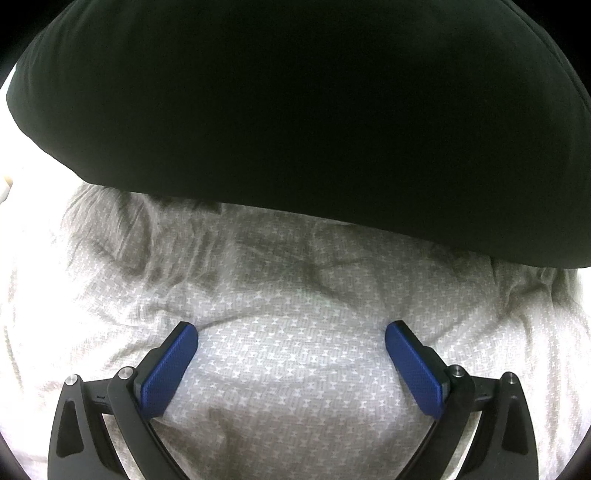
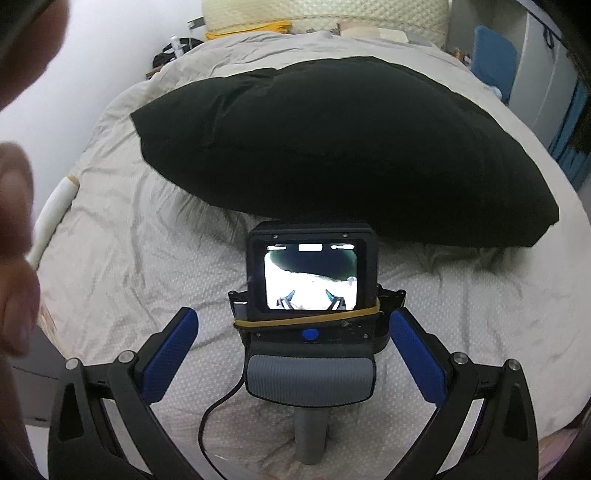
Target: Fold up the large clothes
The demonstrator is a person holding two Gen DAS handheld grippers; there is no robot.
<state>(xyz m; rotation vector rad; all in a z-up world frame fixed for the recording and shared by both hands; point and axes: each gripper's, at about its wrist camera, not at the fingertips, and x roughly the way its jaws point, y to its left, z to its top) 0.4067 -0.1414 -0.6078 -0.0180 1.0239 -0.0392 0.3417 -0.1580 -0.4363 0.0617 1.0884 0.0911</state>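
A large black garment point(image 2: 343, 147) lies folded flat on a bed with a grey patterned sheet point(image 2: 122, 258). In the left wrist view the garment point(image 1: 295, 110) fills the upper half and its near edge lies just ahead of my left gripper point(image 1: 291, 332), which is open and empty low over the sheet point(image 1: 288, 369). My right gripper point(image 2: 293, 317) is open and empty, higher and further back. The left gripper's body with its lit screen point(image 2: 312, 277) sits between the right gripper's fingers in that view.
A blurred hand point(image 2: 14, 240) is close to the lens at the left. Cream pillows point(image 2: 325, 14) and a yellow item point(image 2: 251, 29) lie at the head of the bed. A white wall is left, blue items point(image 2: 495, 55) and shelving at the right.
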